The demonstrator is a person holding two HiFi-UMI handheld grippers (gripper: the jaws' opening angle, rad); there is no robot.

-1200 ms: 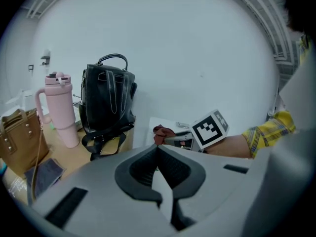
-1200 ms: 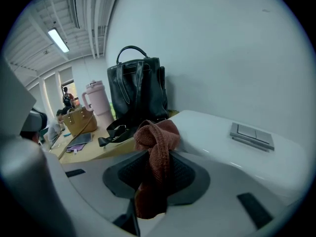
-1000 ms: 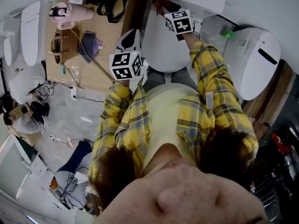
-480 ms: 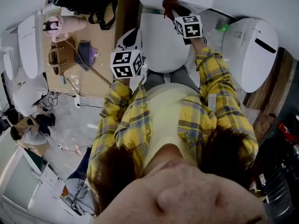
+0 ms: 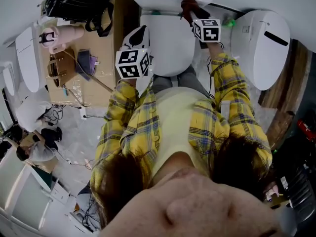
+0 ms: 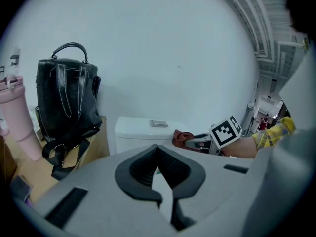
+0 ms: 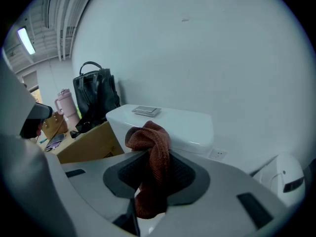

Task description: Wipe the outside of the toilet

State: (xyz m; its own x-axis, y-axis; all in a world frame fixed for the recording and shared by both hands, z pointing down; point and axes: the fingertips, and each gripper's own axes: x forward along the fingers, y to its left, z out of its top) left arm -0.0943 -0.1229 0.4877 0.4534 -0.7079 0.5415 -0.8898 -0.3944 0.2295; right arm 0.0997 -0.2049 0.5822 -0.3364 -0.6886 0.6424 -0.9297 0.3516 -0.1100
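Rust-brown cloth (image 7: 148, 135): bunched; pinched in my right gripper (image 7: 150, 154), whose jaws clamped on it
Toilet cistern (image 7: 170, 122): white, against the wall; my cloth hung just before its front edge; contact unclear
Left gripper (image 6: 158, 154): jaws pressed together, nothing between; I held it by the left edge of the toilet lid (image 5: 168, 43)

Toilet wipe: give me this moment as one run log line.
left hand-held gripper: shut, empty | right hand-held gripper: shut on brown cloth | position: by toilet tank, contact unclear
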